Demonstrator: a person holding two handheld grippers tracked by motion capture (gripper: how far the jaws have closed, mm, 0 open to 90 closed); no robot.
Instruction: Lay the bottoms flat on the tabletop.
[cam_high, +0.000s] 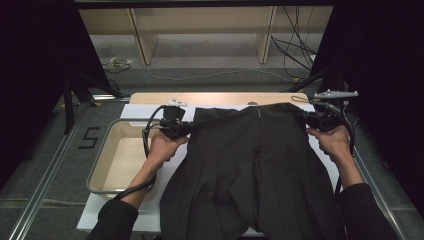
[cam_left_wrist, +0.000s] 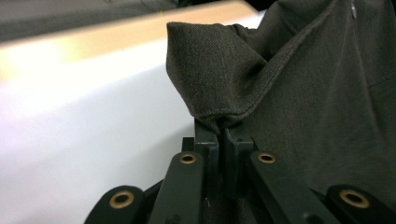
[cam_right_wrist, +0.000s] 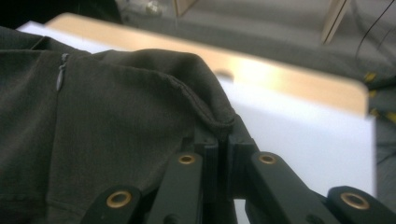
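The skirt's (cam_high: 255, 165) hem is cut off at the bottom edge. Its waistband corners are pinched in the closed left gripper (cam_high: 189, 128) and right gripper (cam_high: 306, 119), both held level (forearms angled inward). The skirt is stretched over the white board (cam_high: 137, 111), waistband farthest away.

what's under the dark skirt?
A white board on the table shows past the edges of the skirt. Both tools, left and right, pinch its waistband. Whatever lies beneath the middle of the cloth is covered.
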